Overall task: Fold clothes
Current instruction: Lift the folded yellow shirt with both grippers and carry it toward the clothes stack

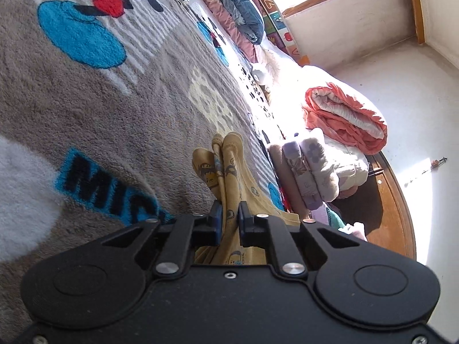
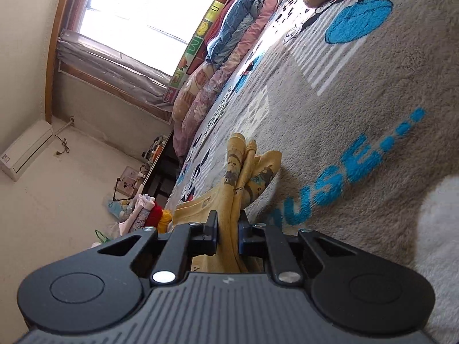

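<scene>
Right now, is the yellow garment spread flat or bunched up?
Bunched: the yellow garment hangs in gathered folds, pinched by the left gripper and the right gripper.

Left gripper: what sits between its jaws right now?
Bunched yellow printed garment fills the gap of the left gripper, pinched, in the left wrist view. The right gripper pinches it too.

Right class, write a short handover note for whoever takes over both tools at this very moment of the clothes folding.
Left tool: shut on the yellow printed garment.
Right tool: shut on the same garment, at another part of the bunched fabric.
Garment: gathered in loose folds, hanging between both tools just above the grey cartoon blanket.
Done: garment picked up in both tools.
Left: spread it flat on the blanket, then fold it. A stack of folded items lies further along the blanket.
</scene>
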Motion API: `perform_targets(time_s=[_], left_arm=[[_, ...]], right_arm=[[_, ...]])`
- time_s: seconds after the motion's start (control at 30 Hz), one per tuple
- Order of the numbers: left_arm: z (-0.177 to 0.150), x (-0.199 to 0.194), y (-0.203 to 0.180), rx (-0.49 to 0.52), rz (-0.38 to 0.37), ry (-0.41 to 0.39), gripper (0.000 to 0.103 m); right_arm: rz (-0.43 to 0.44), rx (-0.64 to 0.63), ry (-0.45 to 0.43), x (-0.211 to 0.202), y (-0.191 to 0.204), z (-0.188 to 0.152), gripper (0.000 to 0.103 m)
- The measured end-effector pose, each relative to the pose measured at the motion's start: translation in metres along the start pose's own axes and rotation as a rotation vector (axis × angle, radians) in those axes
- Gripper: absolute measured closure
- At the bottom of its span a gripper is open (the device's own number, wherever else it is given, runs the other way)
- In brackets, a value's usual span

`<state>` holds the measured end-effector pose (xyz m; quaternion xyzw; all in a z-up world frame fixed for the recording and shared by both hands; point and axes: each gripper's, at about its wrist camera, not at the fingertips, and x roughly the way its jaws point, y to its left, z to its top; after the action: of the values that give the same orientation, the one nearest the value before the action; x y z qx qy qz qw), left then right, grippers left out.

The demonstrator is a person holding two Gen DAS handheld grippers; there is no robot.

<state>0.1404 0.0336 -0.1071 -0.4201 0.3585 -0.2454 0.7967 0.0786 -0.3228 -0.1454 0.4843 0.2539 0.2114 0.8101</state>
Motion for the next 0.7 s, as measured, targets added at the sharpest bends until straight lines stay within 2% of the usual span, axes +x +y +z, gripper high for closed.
perform_targets(time_s=[0.2,0.47,0.7], left_arm=[[-0.011,0.052,-0.071,0.077,-0.117,0.088,0.094],[-0.031,0.152,-0.213,0.261,-0.330,0.209,0.095],[-0.039,0.231,-0.335,0.394,-0.483,0.294,0.095]], right_arm=[[0.056,0.026,-0.176,-0.081,0.005,0.033,0.089],[0.015,-0.101,-0.471,-0.214,0.021,0.089,0.089],[-0.007,-0.188,-0.680,-0.296,0.038,0.160,0.089]])
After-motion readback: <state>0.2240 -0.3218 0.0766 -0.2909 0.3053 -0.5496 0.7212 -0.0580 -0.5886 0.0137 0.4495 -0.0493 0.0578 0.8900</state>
